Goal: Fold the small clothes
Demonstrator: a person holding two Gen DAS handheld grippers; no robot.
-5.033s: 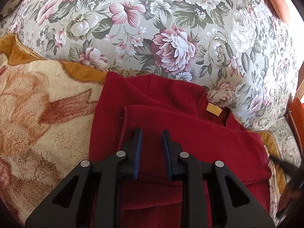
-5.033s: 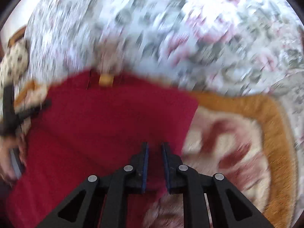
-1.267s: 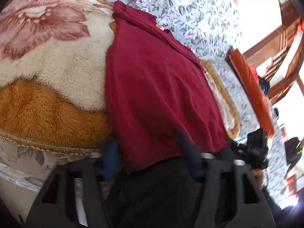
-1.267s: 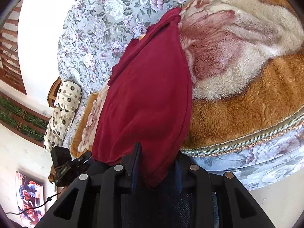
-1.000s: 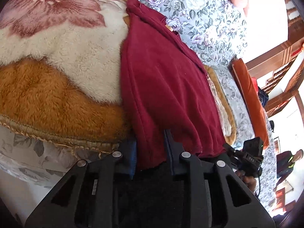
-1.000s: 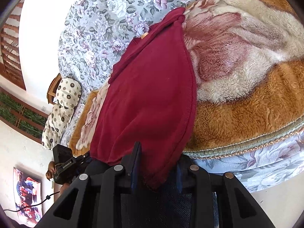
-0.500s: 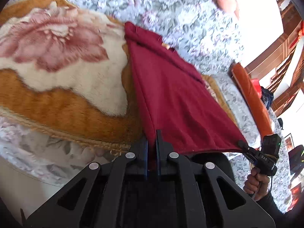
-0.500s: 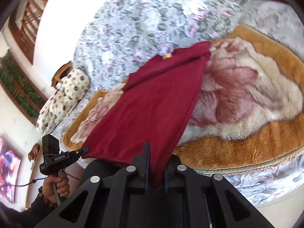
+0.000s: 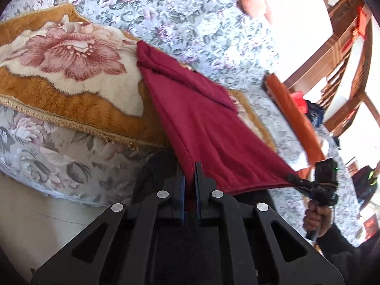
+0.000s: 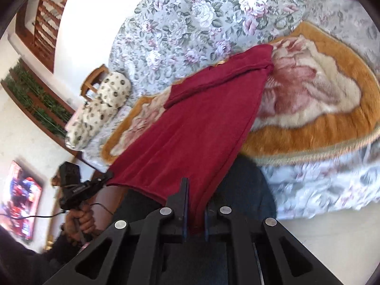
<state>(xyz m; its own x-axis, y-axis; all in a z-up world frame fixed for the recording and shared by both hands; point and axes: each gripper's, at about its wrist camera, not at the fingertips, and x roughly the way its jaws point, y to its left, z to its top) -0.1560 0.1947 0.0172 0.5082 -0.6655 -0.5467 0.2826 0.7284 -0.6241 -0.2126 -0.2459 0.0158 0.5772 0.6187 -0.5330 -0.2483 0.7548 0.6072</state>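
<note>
Two black claws clenched on one dark red knit garment point(image 9: 204, 123), left claw point(image 9: 189, 174) and right claw point(image 10: 194, 197) each pinching a hem corner, cloth stretched taut off fleecy rose-patterned orange blanket point(image 9: 71, 78), floral bedspread point(image 9: 185, 11) beneath

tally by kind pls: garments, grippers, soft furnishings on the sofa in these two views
Red garment: 1, bottom hem clamped at both corners
Grippers: 2, left gripper and right gripper
Plush flower blanket: 1
Spotted cushion: 1
Orange cushion: 1
Pink cushion: 1
Total: 7
</note>
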